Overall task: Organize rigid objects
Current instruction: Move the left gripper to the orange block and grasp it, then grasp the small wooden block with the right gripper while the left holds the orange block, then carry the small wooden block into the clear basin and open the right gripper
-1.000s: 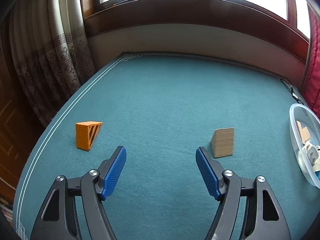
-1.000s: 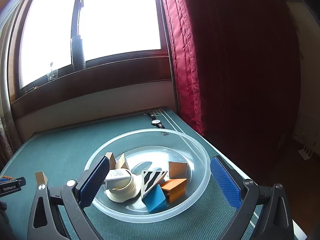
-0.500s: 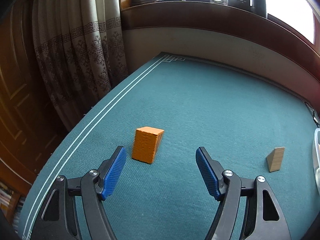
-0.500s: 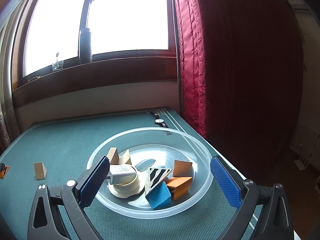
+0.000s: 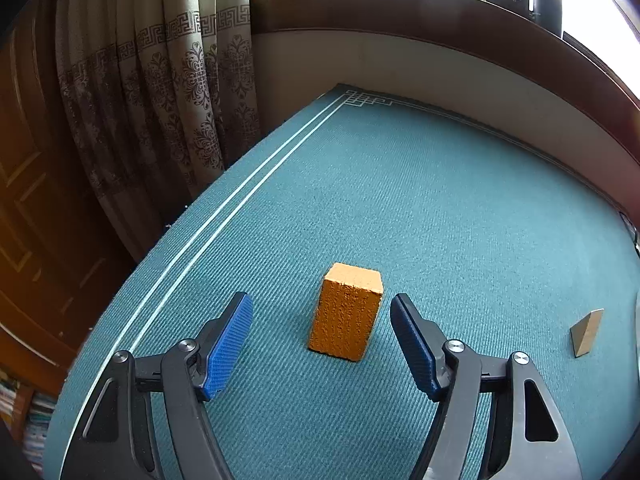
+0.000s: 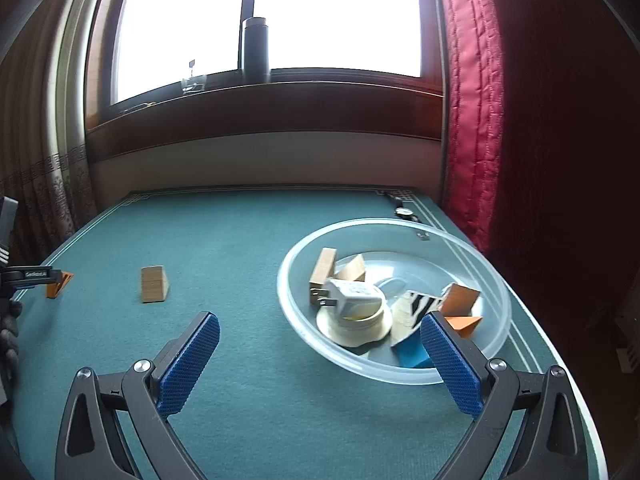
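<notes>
An orange block (image 5: 346, 312) stands on the green table cloth (image 5: 440, 208), just ahead of my open, empty left gripper (image 5: 320, 312) and nearer its right finger. It also shows far left in the right wrist view (image 6: 58, 282). A plain wooden wedge (image 5: 586, 337) stands to the right; it shows in the right wrist view too (image 6: 153, 284). My right gripper (image 6: 320, 330) is open and empty, its right finger over the near rim of a clear bowl (image 6: 492, 276) that holds several blocks, a white plug adapter (image 6: 352, 294) and a cream lid.
The table's left edge with white border lines (image 5: 224, 216) runs beside a patterned curtain (image 5: 168, 100). A wristwatch (image 6: 404, 209) lies at the far right corner. A red curtain (image 6: 472, 100) hangs right. A flask (image 6: 256, 50) stands on the windowsill.
My left gripper swung left and closed in on the orange block, which now sits just ahead of the fingers. My right gripper turned left, so the bowl slid to the right of its view.
</notes>
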A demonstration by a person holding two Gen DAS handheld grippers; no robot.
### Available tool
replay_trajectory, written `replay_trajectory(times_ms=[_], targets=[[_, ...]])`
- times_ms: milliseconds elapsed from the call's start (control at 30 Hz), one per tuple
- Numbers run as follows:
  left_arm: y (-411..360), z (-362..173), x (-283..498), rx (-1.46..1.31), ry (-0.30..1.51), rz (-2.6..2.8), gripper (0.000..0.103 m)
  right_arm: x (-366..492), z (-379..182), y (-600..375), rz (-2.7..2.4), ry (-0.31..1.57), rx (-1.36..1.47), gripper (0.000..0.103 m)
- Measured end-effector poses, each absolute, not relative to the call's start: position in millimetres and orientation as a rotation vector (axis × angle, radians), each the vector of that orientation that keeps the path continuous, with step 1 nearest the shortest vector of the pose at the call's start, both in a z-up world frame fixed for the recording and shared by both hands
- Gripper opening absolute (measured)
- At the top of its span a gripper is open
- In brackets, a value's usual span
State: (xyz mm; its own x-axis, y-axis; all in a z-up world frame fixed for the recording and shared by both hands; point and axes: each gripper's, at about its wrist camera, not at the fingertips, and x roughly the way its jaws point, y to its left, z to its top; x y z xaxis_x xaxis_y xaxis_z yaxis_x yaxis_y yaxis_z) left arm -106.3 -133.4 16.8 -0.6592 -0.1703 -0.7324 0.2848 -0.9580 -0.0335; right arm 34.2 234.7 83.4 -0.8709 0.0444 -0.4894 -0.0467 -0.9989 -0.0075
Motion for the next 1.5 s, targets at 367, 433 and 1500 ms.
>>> replay_trajectory(times_ms=[367,433,1500], targets=[[-130,11,-114,1.191,0.223,-2.683,0.033,7,80,185,3.134,0.032,-1.031,0.102],[-131,11,-113,1.189,0.231,-2.687,0.033,1,79,175,3.150,0.039,-1.068,0.102],[-107,28,-85,1.139,0.277,-2.791,0.032,-98,44,109,3.084,0.029,-1.367,0.033]])
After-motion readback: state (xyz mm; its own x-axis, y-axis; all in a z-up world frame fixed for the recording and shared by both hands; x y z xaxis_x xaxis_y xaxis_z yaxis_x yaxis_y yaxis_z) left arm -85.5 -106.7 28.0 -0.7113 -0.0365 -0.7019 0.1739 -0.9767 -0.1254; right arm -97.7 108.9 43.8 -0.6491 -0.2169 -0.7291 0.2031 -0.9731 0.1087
